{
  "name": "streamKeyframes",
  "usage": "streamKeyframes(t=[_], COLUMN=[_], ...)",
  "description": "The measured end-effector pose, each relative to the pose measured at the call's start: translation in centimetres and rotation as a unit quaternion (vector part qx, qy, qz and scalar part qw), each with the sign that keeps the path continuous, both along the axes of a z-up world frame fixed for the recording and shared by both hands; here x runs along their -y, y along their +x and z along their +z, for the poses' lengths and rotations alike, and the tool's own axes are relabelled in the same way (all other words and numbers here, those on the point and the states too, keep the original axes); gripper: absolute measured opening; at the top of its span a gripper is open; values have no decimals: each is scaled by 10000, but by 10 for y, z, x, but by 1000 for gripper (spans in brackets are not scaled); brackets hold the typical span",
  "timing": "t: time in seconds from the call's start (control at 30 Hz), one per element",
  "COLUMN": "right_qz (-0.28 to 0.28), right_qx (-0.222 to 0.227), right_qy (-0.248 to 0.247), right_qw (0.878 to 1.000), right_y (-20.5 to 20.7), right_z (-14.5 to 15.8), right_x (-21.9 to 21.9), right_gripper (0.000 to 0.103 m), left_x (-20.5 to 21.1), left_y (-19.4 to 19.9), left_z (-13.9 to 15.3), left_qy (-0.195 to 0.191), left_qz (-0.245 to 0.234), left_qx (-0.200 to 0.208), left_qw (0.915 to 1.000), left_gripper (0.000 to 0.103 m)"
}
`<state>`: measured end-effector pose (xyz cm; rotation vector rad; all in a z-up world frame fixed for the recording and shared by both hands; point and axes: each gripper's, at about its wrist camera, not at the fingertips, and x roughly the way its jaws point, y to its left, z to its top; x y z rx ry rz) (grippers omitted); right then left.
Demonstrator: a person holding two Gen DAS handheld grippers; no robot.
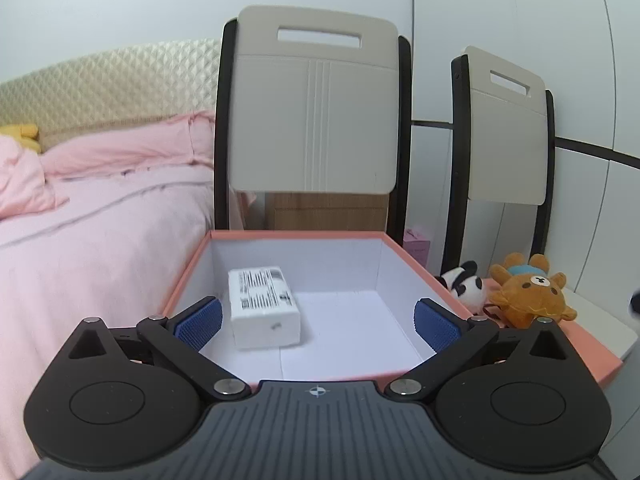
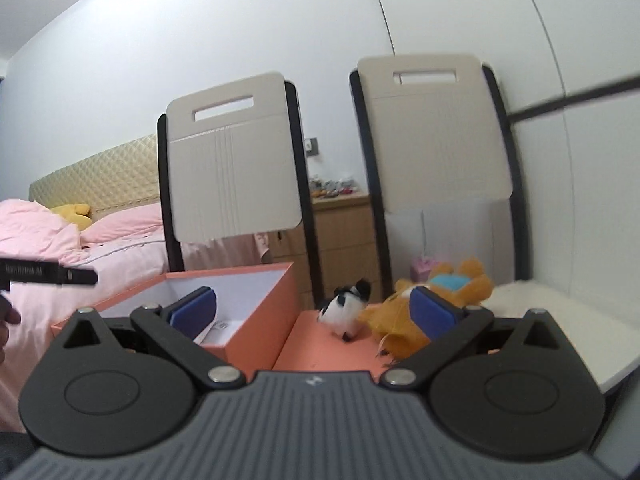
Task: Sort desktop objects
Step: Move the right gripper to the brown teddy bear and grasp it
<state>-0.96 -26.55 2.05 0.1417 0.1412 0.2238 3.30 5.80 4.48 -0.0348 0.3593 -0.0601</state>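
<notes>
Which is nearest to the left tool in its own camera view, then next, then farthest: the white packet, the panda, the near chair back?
1. White packet: in the box, just beyond the left tool, toward its left finger.
2. Panda: outside the box, off to the right.
3. Chair back: upright behind the box, farthest.

The left gripper (image 1: pixel 318 322) is held level, its two blue-padded fingers (image 1: pixel 199 322) spread wide with nothing between them. The right gripper (image 2: pixel 314 312) is spread just as wide, its pads (image 2: pixel 434 312) bare and empty. A bit of a hand (image 2: pixel 7 312) shows well off to the left of the right gripper's fingers.
</notes>
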Motion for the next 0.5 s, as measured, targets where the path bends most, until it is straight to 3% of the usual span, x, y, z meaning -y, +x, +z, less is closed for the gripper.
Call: streamKeyframes(t=[0.23,0.4,0.5], right_qz=[26,119,180], right_qx=[-28,-80,-106], right_qy=[-25,67,130], right_qw=[10000,9999,9997], right_y=[12,19,24], right_z=[22,16,13], right_x=[5,1,-1], right_gripper=[103,103,103], left_x=[4,2,1], left_y=[-7,-1,11], left_z=[-6,-10,-10], left_qy=[300,145,-1], left_qz=[28,275,432], left_qx=[329,360,180], left_qw=[9990,9989,9989], left_gripper=[103,103,103])
